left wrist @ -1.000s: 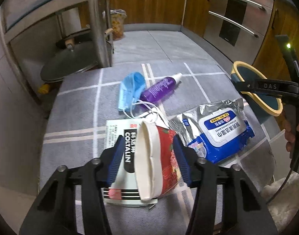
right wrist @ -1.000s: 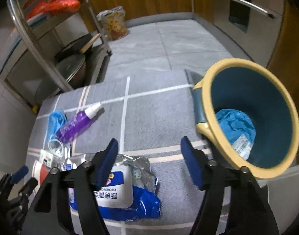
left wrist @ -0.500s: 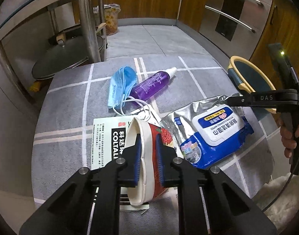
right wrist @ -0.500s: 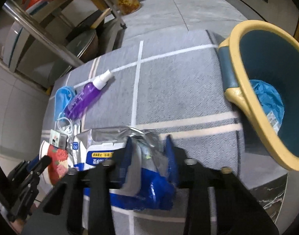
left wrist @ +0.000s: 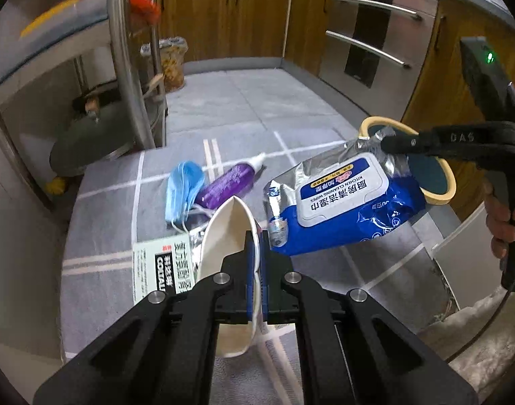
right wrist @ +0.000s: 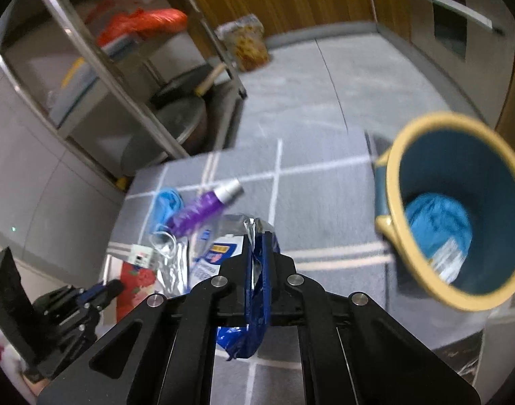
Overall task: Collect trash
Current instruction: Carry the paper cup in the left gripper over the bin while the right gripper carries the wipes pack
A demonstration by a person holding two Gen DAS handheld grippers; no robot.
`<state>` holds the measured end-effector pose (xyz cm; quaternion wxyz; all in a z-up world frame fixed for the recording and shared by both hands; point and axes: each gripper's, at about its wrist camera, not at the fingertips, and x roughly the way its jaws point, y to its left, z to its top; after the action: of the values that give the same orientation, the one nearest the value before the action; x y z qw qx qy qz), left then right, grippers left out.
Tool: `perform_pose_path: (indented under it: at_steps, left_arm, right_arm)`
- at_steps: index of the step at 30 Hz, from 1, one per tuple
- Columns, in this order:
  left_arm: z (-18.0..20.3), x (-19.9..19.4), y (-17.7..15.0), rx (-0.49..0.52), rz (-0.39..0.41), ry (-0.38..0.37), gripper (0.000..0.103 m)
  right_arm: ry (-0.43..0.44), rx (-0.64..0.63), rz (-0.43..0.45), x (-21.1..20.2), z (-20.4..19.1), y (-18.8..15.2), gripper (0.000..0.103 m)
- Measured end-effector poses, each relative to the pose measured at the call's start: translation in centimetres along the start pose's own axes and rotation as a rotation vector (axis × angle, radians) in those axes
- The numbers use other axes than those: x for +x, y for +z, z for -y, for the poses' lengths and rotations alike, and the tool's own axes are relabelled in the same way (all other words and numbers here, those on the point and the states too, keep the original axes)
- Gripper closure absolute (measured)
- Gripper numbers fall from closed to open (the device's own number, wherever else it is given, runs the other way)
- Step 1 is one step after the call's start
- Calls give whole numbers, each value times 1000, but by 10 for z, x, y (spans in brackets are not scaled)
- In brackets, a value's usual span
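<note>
Now both grippers are clamped on trash above the grey mat with white grid lines (left wrist: 105,209). The left gripper (left wrist: 256,236), seen from its own camera, has its blue-padded jaws pressed together on the rim of a squashed white paper cup with a red printed outside (left wrist: 223,233); the cup's wall is pinched flat between the pads and its open mouth bulges to the left of them. In the right wrist view the cup's red side shows at the lower left, beside the left gripper's black frame.

The right gripper (right wrist: 257,236) is closed on the silver foil edge of a blue-and-silver pack of kitchen cleaning wipes with a white flip lid (left wrist: 341,199). The pack hangs off the mat, tilted, with its lid facing the left camera and its lower blue corner just beside the left gripper's tips. A person's hand (left wrist: 503,216) grips the right tool's handle at the far right.

Lying on the mat are a crumpled light blue face mask (left wrist: 183,192), a purple spray bottle with a white nozzle (left wrist: 228,189) touching it, and a white printed leaflet with a black band (left wrist: 159,266) under the cup. A round dark teal bin with a yellow rim (right wrist: 395,202) stands at the mat's right edge, holding crumpled blue plastic (right wrist: 436,222).
</note>
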<state>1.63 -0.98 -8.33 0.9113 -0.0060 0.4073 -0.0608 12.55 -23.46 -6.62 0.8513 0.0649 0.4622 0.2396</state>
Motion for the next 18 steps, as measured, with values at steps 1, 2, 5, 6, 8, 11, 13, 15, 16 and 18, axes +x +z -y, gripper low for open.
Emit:
perform_pose_path:
  at_steps: [1,2,5,6,8,11,13,15,16,18]
  left_arm:
    - [2,-3,2,3,10,-1,100]
    - [4,-6,2,6,16,0,100]
    - [9,-12,8,28,39,16,100]
    - [11,-16,10,33,51,21,100]
    - [14,-22,17,31,72,23,100]
    - [22,-31,25,51,106,33,100]
    - [27,-35,30,62,125,36,100]
    - [31,-38,34,65,137,34,100]
    - [35,-40,36,71,140,38,100]
    - [40,-42,40,84,149,39,100]
  right_arm:
    - [-5,-11,10,-6,-1,1,97]
    - [-15,-26,22,-12,-4,3,97]
    - [-41,-66,55,-29,-10,8,97]
    - [-52,-76,71,-35,-12,10,97]
    - [-76,-98,101,-47,-16,13,97]
    - [-84,-109,132,-59,-17,15,97]
    - [-89,-110,151,-68,-14,17,97]
    - [-100,-110,171,-77,-12,18,97]
    - [-105,-110,184,-82,-10,20,97]
    - [-108,-106,203,-93,-6,23,97]
